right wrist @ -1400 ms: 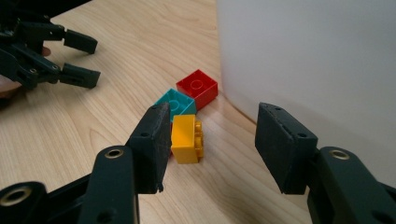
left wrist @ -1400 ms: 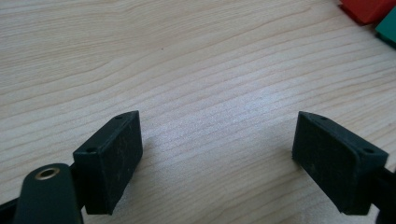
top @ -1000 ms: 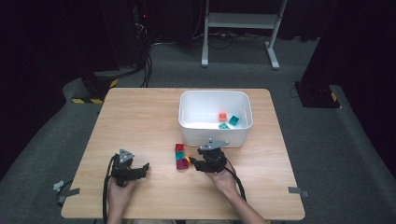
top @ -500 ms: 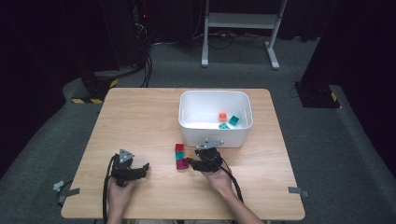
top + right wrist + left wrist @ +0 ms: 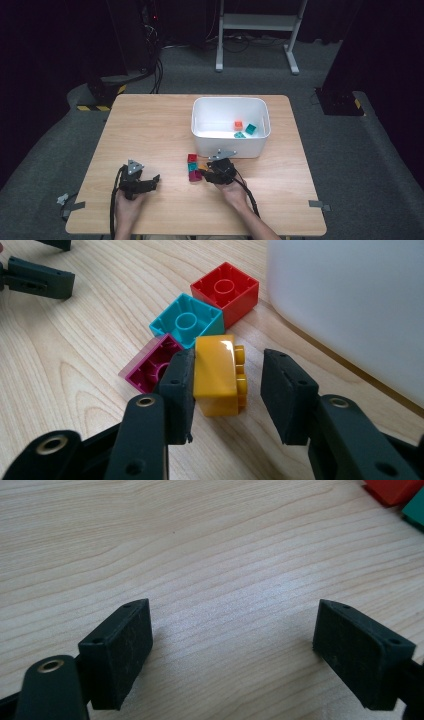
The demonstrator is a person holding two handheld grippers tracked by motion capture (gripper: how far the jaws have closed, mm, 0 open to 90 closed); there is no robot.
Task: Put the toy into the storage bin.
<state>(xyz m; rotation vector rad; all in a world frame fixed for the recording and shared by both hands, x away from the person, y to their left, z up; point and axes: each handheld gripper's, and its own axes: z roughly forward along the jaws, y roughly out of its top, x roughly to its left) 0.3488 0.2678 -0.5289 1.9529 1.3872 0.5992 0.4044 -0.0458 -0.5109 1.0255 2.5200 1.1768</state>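
On the table in front of the white bin (image 5: 230, 146) lie a red brick (image 5: 225, 290), a teal brick (image 5: 187, 322), a magenta brick (image 5: 150, 367) and a yellow brick (image 5: 220, 372). My right gripper (image 5: 227, 390) straddles the yellow brick. Its jaws have just been closing; the left pad touches the brick and a gap remains at the right pad. In the high view the right gripper (image 5: 202, 173) sits beside the brick cluster (image 5: 193, 167). My left gripper (image 5: 232, 645) stands open over bare wood, at the table's front left (image 5: 152, 181).
The bin's wall (image 5: 350, 305) rises close on the right of the right gripper. Inside the bin lie an orange brick (image 5: 238, 125) and two teal pieces (image 5: 250, 129). The table's front edge is near both hands.
The right gripper has edged slightly left toward the bricks and its jaws have narrowed. The left gripper has not moved.
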